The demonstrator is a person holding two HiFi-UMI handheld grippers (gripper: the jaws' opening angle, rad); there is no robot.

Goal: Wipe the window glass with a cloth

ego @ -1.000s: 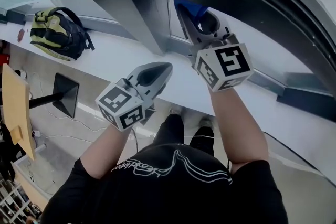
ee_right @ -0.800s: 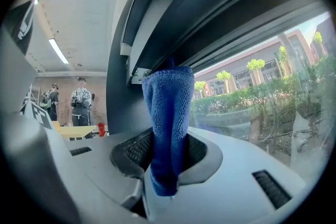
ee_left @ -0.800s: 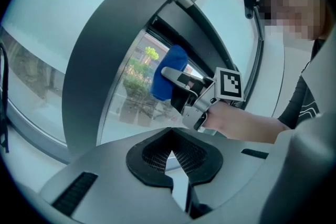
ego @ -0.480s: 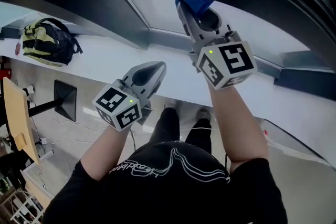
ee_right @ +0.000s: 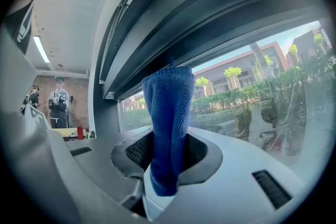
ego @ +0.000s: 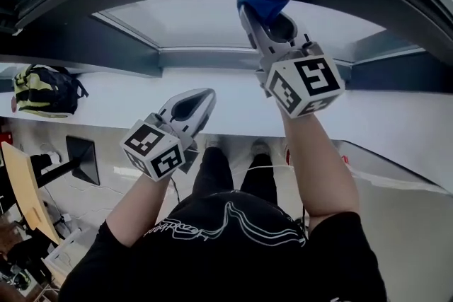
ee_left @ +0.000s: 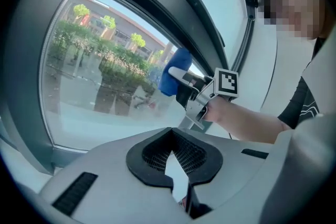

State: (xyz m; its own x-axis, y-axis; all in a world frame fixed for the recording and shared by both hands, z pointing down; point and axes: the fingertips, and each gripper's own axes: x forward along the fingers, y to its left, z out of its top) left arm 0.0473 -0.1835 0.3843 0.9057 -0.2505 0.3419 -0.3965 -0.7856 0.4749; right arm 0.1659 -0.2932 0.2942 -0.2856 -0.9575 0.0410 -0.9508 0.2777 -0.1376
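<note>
cloth (ee_right: 168, 113) pinched in right tool (ego: 258, 16), by window glass (ego: 198, 21)

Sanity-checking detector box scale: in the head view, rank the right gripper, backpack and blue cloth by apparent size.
1. right gripper: largest, though it is nearest the camera.
2. backpack: mid-sized, lying farther off.
3. blue cloth: smallest; only a tuft shows past the gripper.
</note>
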